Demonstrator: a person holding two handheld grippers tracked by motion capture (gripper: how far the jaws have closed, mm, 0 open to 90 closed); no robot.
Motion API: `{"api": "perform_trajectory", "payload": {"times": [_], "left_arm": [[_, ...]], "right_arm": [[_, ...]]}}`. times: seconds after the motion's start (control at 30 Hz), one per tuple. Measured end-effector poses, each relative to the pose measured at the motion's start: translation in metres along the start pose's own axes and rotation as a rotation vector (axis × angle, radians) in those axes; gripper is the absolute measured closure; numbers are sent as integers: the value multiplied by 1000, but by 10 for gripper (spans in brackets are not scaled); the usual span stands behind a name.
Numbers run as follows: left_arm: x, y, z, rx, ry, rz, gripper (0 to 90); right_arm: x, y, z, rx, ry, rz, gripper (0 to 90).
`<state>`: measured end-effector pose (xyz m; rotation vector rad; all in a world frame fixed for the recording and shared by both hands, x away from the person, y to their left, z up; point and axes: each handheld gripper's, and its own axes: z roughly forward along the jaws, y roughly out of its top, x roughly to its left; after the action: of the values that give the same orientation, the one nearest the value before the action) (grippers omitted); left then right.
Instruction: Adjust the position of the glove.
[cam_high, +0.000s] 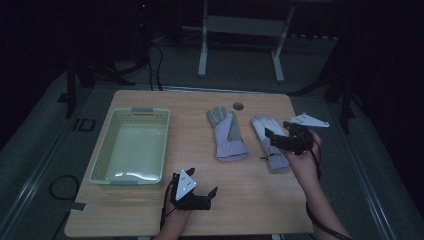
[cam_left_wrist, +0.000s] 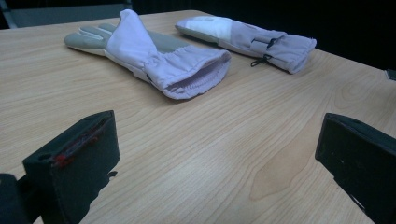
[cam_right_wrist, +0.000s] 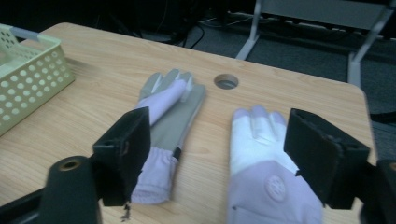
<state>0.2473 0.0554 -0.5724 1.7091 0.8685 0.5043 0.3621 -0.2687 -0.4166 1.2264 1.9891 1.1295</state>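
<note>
A wooden table (cam_high: 150, 220) sits in a dim room, seen from above, with dark floor and a metal frame beyond its far edge. On its left half stands a pale green basket (cam_high: 102, 150), empty, its long side running away from the person. Two lilac gloves lie side by side on the right half, fingers pointing to the far edge and cuffs toward the person, so their long axes run near to far. The left glove (cam_high: 227, 135) lies palm up near the table's middle, close to a small round hole (cam_high: 238, 106). The right glove (cam_high: 266, 131) lies just beside it, nearer the right edge, with bare wood between the two. The right gripper (cam_high: 274, 140) hovers directly over the right glove's cuff end, jaws apart and straddling the glove with nothing pressed between them; the way ahead seems to be straight down. The left gripper (cam_high: 214, 192) rests low near the front edge, jaws wide apart and empty, aimed across open wood at the left glove's cuff, well short of it. The right hand is plainly the closer one. Clear wood lies between gloves and basket for carrying across.
</note>
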Motion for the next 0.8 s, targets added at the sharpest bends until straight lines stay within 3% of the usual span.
{"api": "perform_trajectory", "payload": {"times": [0.07,0.23,0.6,0.67,0.8], "left_arm": [[0,0,0,1,2,0,0],[1,0,0,4,-1,-6,0],[-1,0,0,3,2,4,0],[0,0,0,4,1,4,0],[0,0,0,3,2,3,0]], "right_arm": [[7,3,12,11,43,2,295],[21,7,36,54,66,-25,312],[39,3,80,123,97,-50,382],[42,0,92,150,97,-43,437],[47,-3,108,187,108,-56,451]]}}
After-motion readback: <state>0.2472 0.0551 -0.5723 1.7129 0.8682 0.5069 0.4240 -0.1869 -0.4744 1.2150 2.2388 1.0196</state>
